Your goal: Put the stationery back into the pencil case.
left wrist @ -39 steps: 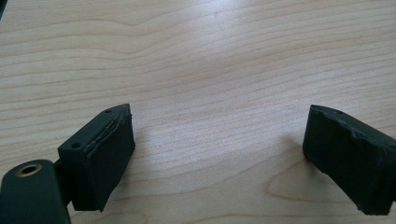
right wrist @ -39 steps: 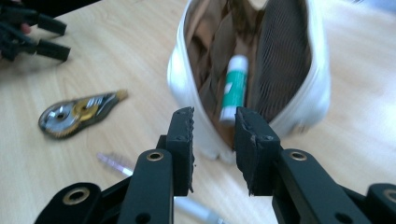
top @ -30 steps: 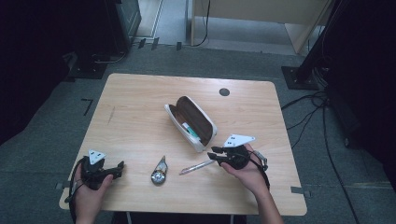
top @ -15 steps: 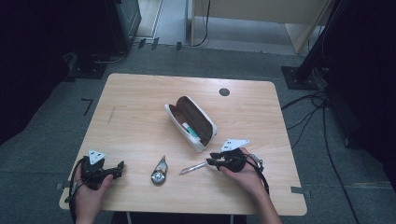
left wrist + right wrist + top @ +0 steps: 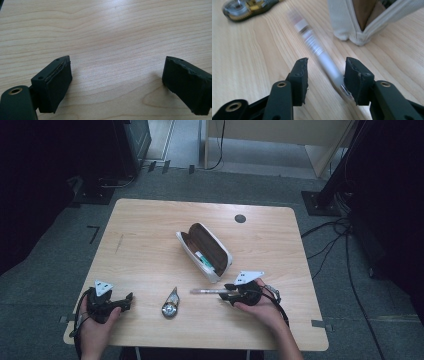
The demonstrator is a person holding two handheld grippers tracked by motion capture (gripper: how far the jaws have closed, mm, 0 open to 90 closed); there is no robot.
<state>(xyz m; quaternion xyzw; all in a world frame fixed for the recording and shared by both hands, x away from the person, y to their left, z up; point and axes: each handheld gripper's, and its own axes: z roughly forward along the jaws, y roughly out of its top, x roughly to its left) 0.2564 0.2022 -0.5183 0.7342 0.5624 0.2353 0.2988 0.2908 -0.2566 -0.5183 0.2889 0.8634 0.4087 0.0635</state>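
Note:
A clear, silvery pen (image 5: 207,291) lies flat on the wooden table (image 5: 150,230), just in front of an open white pencil case (image 5: 216,265) with brown lining. My right gripper (image 5: 227,296) rests low at the pen's right end. Its jaws have just been opening and now stand apart around the pen (image 5: 312,42), which looks blurred and lies against one pad without being squeezed. The right gripper (image 5: 325,67) points toward the case (image 5: 342,20). My left gripper (image 5: 127,301) sits at the front left, open, with bare wood between its jaws (image 5: 116,72).
A small tape dispenser (image 5: 171,304) lies between the two grippers, also seen in the right gripper view (image 5: 244,7). A green and white item sits inside the case. A dark round grommet (image 5: 240,218) marks the far right of the table. Cables and dark stands surround the table.
The right gripper sank to the table with the pen and its jaws spread. The pen went from slanted in the grip to lying level on the wood. The left gripper stayed put.

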